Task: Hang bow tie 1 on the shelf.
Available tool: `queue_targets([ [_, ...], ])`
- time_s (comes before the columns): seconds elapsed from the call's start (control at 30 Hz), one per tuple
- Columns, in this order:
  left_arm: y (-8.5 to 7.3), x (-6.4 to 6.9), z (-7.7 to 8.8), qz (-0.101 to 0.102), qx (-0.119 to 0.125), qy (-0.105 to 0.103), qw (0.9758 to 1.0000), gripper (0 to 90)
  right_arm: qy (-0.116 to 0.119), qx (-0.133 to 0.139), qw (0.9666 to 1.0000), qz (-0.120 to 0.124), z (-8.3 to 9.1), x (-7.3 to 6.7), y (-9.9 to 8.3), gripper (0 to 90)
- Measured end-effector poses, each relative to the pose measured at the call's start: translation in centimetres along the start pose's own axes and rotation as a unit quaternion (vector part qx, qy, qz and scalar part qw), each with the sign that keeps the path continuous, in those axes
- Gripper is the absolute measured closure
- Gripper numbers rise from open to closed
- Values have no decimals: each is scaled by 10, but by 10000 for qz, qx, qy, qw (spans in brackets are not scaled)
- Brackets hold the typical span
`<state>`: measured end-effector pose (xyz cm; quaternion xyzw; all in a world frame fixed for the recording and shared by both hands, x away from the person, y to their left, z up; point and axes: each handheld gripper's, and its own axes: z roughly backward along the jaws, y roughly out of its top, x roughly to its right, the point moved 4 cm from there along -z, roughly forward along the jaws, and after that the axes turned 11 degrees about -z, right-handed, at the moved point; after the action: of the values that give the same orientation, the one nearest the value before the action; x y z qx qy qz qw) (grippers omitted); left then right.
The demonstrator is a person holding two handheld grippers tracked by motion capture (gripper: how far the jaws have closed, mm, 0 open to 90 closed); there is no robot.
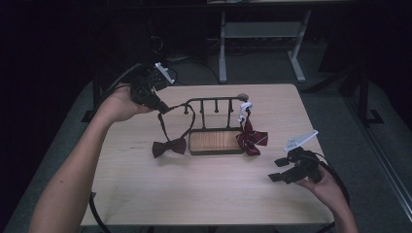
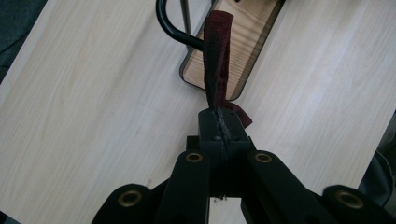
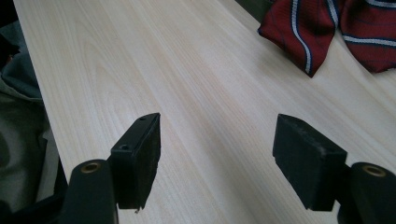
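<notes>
Left hand-held gripper (image 1: 163, 108) raised, pinching strap (image 2: 216, 56) of dark bow tie (image 1: 169, 147), which lies on tabletop (image 1: 194, 194) left of rack (image 1: 216, 141). Striped bow tie (image 1: 251, 139) right of rack. Right hand-held gripper (image 1: 278, 169) spread, empty, above the tabletop.

High view: fixed above the person's side of the pale wooden table (image 1: 204, 194), facing forward and down; takes in the whole tabletop and floor beyond.

Left gripper view: rides the left gripper (image 2: 219, 128), looking steeply down from close range along its black jaws onto the tabletop and the near corner of the black wire rack with wooden base (image 2: 233, 51). The high view has this rack (image 1: 216, 141) mid-table.

Right gripper view: rides the right gripper (image 3: 217, 158), low and near the table surface, looking across it at a shallow angle toward the red striped bow tie (image 3: 327, 32), which the high view (image 1: 251, 139) places beside the rack's right end.
</notes>
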<state>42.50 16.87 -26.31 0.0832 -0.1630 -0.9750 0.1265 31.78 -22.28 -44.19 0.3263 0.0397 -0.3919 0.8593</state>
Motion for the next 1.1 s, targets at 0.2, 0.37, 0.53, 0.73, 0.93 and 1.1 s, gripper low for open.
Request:
queue_targets([
  [0.2, 1, -6, -2, 62, -93, 10, 9999, 900, 3, 0, 10000, -3, 0, 0, 0, 319],
  [0.37, 1, -10, -5, 111, -149, -10, 9998, 900, 11, 3, 10000, -7, 0, 0, 1, 320],
  [0.53, 2, -14, -8, 178, -202, -13, 9996, 900, 1, 20, 10000, 13, 1, 0, 1, 319],
  [0.73, 3, -18, -12, 239, -275, 18, 9993, 900, 0, 26, 10000, 15, 1, 0, 1, 319],
  [0.93, 3, -21, -16, 285, -377, 59, 9989, 900, 17, 39, 10000, 2, 2, 0, 0, 319],
  [1.1, 2, -22, -19, 305, -437, 63, 9986, 900, 14, 41, 10000, 4, 2, 0, 0, 320],
])
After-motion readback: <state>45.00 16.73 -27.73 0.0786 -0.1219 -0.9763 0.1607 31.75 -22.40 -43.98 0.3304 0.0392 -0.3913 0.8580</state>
